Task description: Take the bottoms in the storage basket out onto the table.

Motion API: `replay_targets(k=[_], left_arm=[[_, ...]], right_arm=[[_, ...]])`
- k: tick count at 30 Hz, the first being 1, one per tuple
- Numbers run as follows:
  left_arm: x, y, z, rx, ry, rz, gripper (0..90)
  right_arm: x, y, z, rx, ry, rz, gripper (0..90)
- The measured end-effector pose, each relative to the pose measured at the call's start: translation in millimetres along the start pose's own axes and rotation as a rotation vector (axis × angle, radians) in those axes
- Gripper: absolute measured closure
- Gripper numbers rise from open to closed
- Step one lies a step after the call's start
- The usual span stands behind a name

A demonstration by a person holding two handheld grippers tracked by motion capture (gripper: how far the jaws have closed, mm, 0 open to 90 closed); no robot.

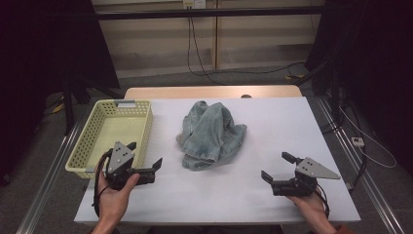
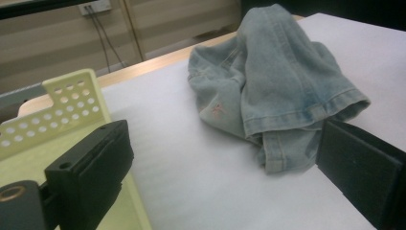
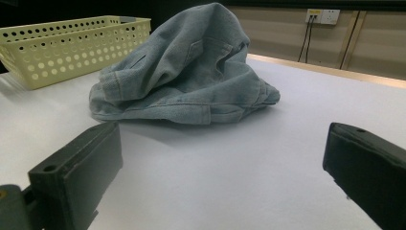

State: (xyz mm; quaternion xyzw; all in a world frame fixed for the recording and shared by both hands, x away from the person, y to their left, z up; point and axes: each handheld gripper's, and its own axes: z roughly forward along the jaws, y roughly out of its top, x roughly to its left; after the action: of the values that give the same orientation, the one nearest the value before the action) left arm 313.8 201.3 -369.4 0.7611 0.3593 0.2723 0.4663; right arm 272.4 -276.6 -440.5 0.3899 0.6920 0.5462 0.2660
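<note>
Lying crumpled near the middle of the white table (image 1: 272, 185): a light-blue denim garment (image 1: 210, 134), bunched into a mound with hems and seams folded over one another. Sitting at the table's left edge, well apart from the denim: a pale yellow perforated basket (image 1: 141, 114), its inside bare. Held low over the near left of the table, just beside the basket's near right corner: left gripper (image 1: 146, 158), jaws spread wide with nothing between them, gripped from below by the person's left hand (image 1: 114, 195). Seen along those jaws in the left gripper view: the denim (image 2: 277, 81) straight ahead and the basket wall (image 2: 72, 105) off to one side. Held over the near right of the table, apart from the garment: right gripper (image 1: 276, 167), jaws likewise wide open and empty, supported by the right hand (image 1: 311, 207). Seen from the right gripper view: denim mound (image 3: 191, 72) ahead, basket (image 3: 62, 45) beyond it at the far left.
</note>
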Motion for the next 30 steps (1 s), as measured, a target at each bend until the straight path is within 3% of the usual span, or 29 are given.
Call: replay_targets(k=[17, 22, 30], left_arm=[[-5.8, -25.2, 2.6, 0.057, -0.023, -0.016, 4.8], [-8.2, -36.0, 5.4, 0.051, -0.018, -0.018, 4.9], [-7.0, -44.9, -0.4, -0.005, -0.004, -0.079, 5.0]], right_arm=[[0.0, 0.1, -0.4, -0.001, 0.001, 0.001, 0.0], [0.3, 0.2, -0.4, -0.002, 0.002, -0.002, 0.0], [0.9, 0.5, -1.4, -0.006, 0.007, -0.011, 0.0]])
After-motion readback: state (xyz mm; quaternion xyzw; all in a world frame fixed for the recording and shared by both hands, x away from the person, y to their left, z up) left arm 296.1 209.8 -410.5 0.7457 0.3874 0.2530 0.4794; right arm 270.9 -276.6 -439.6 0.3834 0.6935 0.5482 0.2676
